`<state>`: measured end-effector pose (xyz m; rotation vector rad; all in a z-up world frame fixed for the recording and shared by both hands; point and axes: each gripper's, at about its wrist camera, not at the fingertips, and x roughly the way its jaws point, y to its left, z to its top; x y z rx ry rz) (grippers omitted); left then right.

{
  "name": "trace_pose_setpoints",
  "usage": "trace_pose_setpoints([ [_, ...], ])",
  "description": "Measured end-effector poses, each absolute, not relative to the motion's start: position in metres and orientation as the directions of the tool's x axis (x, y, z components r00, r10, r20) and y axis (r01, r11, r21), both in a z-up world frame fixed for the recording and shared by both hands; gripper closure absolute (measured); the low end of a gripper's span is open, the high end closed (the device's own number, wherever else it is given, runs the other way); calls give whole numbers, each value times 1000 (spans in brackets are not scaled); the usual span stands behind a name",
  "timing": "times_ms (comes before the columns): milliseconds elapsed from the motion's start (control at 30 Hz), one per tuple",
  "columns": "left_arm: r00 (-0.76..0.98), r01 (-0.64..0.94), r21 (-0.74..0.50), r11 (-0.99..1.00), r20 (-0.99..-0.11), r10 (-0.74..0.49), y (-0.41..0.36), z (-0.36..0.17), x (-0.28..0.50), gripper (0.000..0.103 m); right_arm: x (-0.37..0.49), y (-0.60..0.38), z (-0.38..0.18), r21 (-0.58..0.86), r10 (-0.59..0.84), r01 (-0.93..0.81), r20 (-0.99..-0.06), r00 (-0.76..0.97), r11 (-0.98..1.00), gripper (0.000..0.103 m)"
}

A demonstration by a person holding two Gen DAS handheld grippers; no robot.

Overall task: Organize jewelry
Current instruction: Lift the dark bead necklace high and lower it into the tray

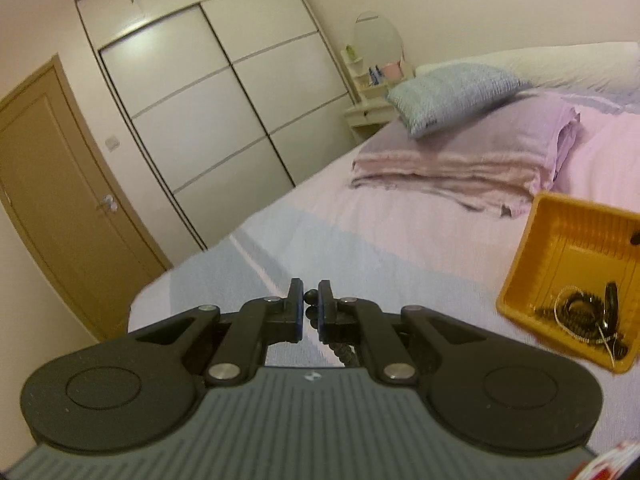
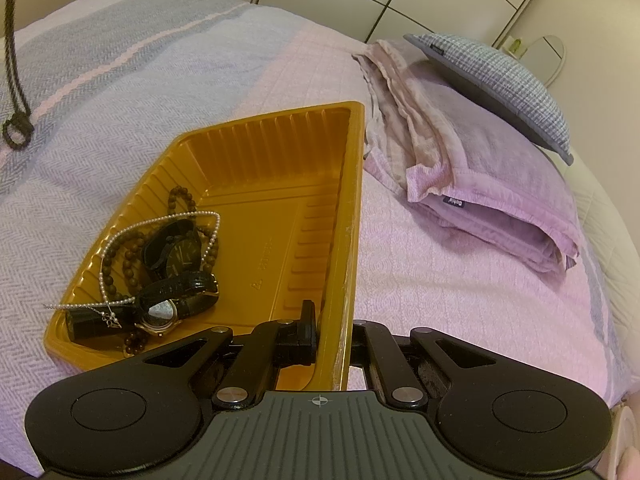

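Left gripper [image 1: 309,304] is clamped down on a dark bead necklace [image 1: 311,295], beads poking out between the jaws, and in the right wrist view its strand [image 2: 12,60] dangles far off to the left of the other jaws, above the bedspread [image 2: 120,92]. Right gripper [image 2: 334,320] is pinched shut on the near wall of the yellow tray [image 2: 340,216], one jaw inside and one outside. Just left of those jaws, in the tray's near end, sit two watches [image 2: 176,256], a pearl chain [image 2: 160,220] and brown beads [image 2: 180,196]; folded blanket [image 2: 480,184] lies off to the right.
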<state>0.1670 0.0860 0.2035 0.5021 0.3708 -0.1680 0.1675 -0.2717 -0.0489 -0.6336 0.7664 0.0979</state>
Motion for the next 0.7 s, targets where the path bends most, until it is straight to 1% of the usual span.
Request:
trace_pose_setpoints([
  [367, 946, 268, 484, 833, -295, -133, 48, 262, 177, 97, 168, -270, -47, -501, -138, -306, -669, 730, 809, 98],
  [567, 942, 313, 488, 815, -270, -200, 14, 283, 184, 97, 167, -271, -47, -496, -133, -307, -670, 730, 812, 98],
  [700, 930, 361, 474, 803, -248, -272, -17, 296, 185, 97, 167, -271, -47, -495, -131, -307, -669, 731, 813, 98],
])
